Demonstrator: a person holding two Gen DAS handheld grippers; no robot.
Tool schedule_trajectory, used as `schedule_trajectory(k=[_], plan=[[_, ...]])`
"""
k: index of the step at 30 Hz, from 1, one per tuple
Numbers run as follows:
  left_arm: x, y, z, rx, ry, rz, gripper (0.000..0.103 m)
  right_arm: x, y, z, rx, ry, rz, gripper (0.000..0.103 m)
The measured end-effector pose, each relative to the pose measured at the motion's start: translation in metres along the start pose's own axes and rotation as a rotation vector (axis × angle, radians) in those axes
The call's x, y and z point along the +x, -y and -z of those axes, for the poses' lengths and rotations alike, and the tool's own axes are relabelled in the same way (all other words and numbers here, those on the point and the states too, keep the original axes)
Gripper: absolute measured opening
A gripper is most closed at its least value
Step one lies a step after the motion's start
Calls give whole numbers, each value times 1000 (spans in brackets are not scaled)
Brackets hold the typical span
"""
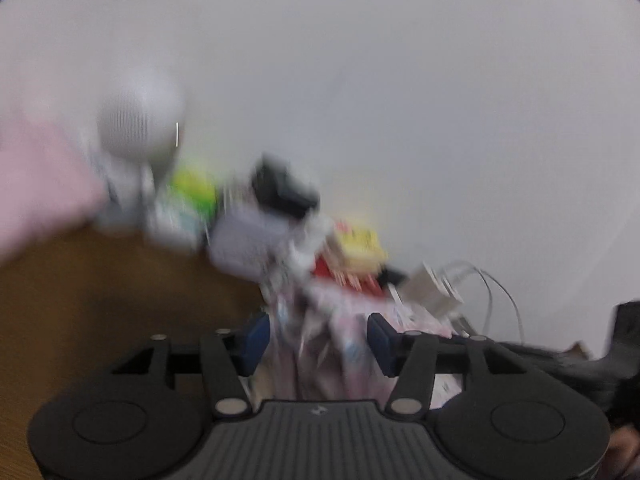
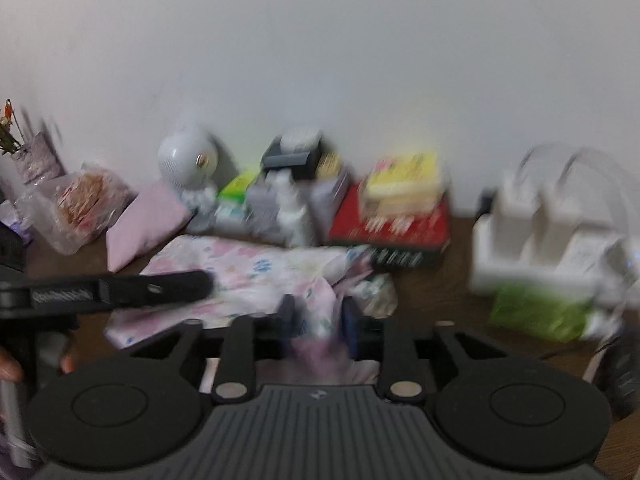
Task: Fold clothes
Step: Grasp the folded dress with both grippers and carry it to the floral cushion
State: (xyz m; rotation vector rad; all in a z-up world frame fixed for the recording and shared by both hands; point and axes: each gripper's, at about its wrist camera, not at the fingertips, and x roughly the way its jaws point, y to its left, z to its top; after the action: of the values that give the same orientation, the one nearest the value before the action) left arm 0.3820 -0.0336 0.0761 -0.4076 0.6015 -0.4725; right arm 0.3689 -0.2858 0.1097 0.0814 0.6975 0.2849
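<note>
The left gripper (image 1: pixel 318 338) has its jaws standing apart around the floral garment (image 1: pixel 320 344), pads clear. The right gripper (image 2: pixel 318 318) jaws stand narrower, grip unclear through blur. The garment lies low-centre on the brown counter (image 1: pixel 120 288), white wall (image 1: pixel 360 80) behind.

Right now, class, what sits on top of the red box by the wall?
On the red box sits a yellow packet, too blurred to read. The dark box edge shows in front; the lid beneath the packet is covered.
</note>
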Motion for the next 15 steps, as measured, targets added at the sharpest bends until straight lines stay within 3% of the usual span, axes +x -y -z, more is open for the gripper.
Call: schedule_trajectory(k=[1,2,3,5,7,11,13,15], plan=[[-2,7,-3,45,33,-14,49,-7,0,-4,-11,30,13,26],[-3,14,-5,83,59,-26,39,-12,0,-9,-17,58,23,25],[0,21,-5,100,60,-31,26,-15,0,-12,-11,77,22,20],[14,33,2,151,22,-71,16,-11,-3,-16,-5,75,18,16],[32,42,11,206,-31,-124,16,10,-8,-10,-22,15,43,16],[19,45,10,179,14,-117,21,25,-9,0,-20,-20,88,16],[0,50,0,155,35,-87,25,4,-11,-4,-4,6,82,17],[-28,68,-10,198,74,-102,26,-30,-20,-13,-38,59,94,18]])
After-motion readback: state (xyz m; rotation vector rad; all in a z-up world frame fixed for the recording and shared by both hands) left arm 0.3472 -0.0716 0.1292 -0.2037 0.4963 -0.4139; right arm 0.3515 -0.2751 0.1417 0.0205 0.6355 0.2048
